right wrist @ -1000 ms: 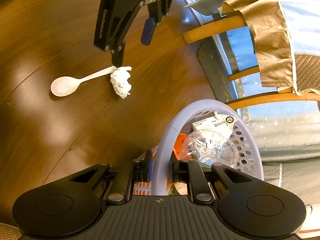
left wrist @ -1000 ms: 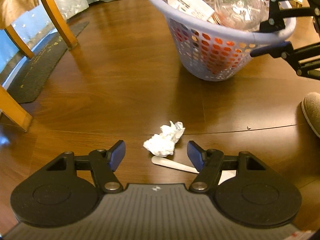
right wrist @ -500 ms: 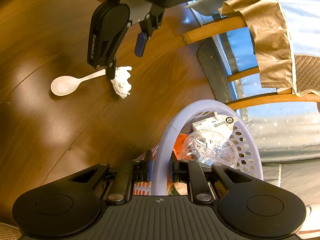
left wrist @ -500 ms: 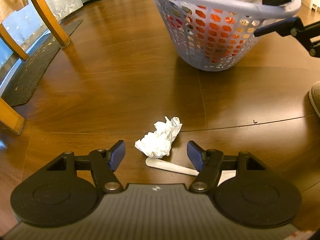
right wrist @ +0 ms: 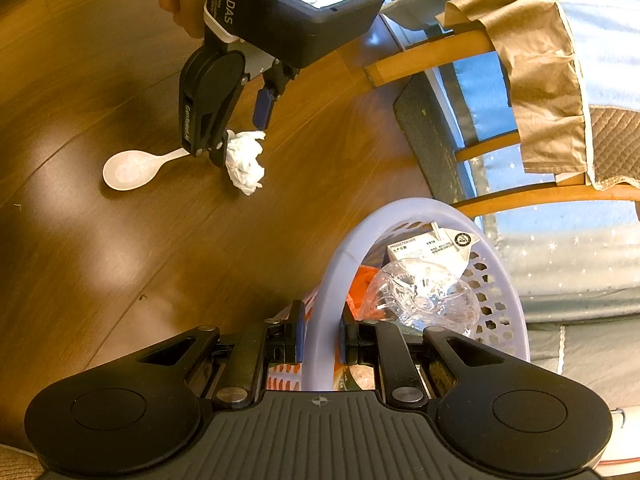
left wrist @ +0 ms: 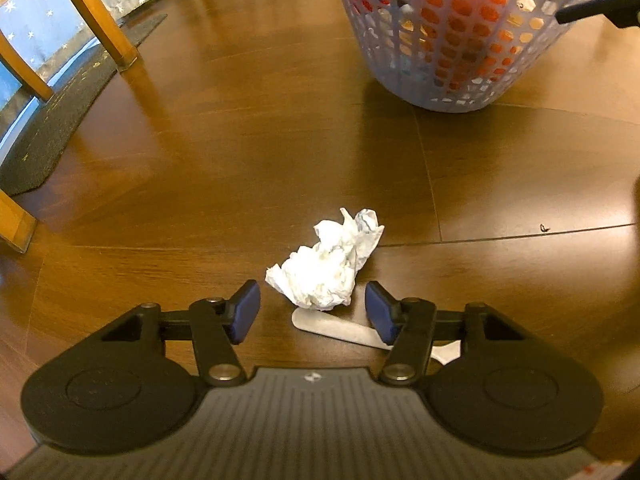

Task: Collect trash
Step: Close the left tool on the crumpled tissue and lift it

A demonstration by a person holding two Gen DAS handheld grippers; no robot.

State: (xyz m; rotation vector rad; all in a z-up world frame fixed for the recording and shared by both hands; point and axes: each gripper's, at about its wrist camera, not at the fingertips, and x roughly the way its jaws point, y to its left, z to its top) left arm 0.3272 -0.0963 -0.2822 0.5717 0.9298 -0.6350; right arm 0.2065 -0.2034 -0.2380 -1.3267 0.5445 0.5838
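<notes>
On the wooden floor (left wrist: 224, 168) the crumpled tissue (left wrist: 326, 266) lies just ahead of the left gripper (left wrist: 312, 312), whose jaws are closing with the wad between them, pads not yet pressing. A white spoon (right wrist: 134, 166) touches the tissue at its 9 o'clock. The right gripper (right wrist: 320, 336) is clenched on the rim of the basket (right wrist: 394, 216).

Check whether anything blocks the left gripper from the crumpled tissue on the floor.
Nothing visible does. The left gripper is closing around the crumpled tissue, its pads not yet touching. The white plastic spoon lies just beside the tissue, under one finger, not between.
</notes>
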